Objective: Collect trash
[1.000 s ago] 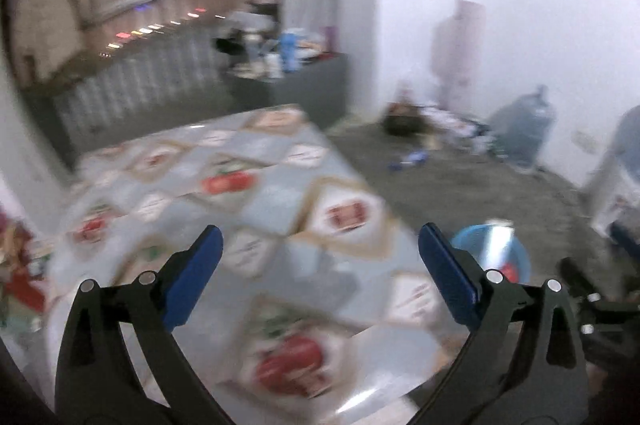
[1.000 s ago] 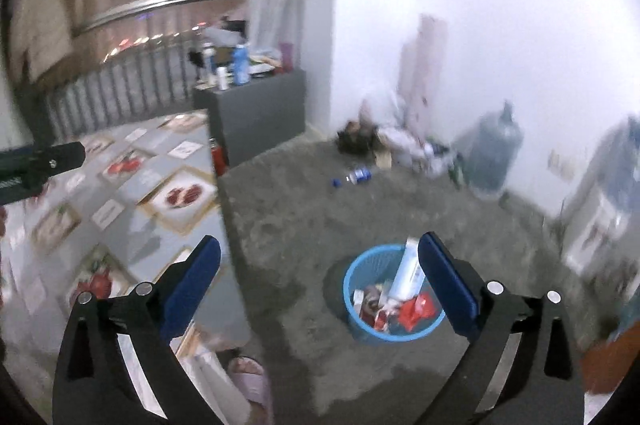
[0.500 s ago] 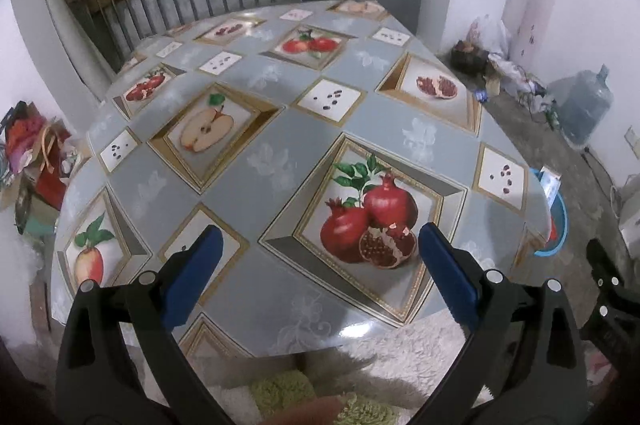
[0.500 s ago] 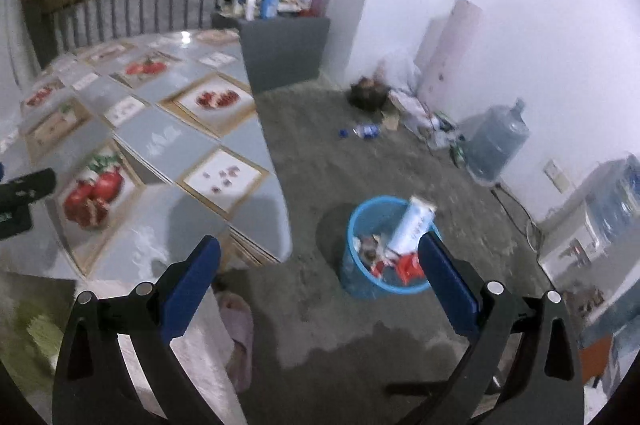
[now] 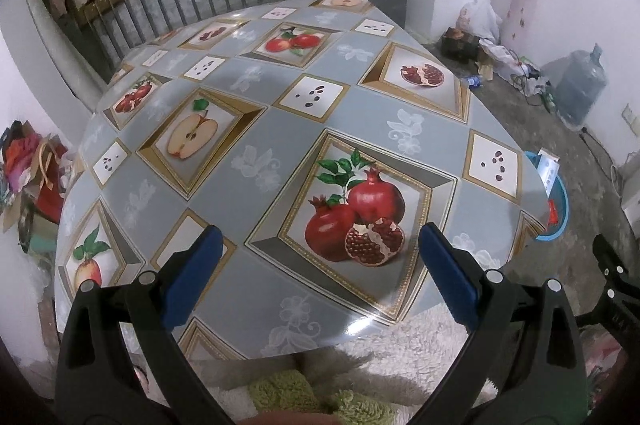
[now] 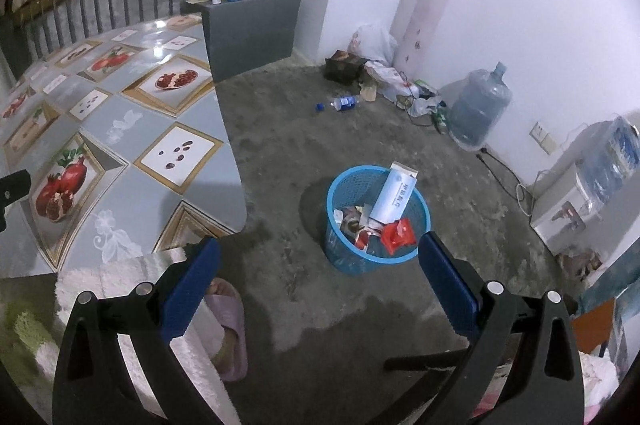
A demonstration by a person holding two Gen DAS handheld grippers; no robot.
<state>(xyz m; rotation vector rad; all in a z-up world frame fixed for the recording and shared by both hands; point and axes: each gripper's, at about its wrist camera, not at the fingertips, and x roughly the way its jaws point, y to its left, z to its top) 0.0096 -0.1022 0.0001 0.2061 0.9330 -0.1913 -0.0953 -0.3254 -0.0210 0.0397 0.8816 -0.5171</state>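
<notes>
Hovering over the fruit-patterned counter [image 5: 280, 129], the left gripper [image 5: 320, 265] has its fingers spread around nothing. The right gripper [image 6: 318, 273], fingers likewise spread and empty, faces the blue basket [image 6: 340, 257] on the floor beside the counter, filled with trash [image 6: 396, 233].

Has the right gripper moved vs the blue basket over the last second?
Yes. The right gripper has pulled back and pitched down: the blue basket, fixed on the floor, sits higher between its open fingers, and the table shows more.
</notes>
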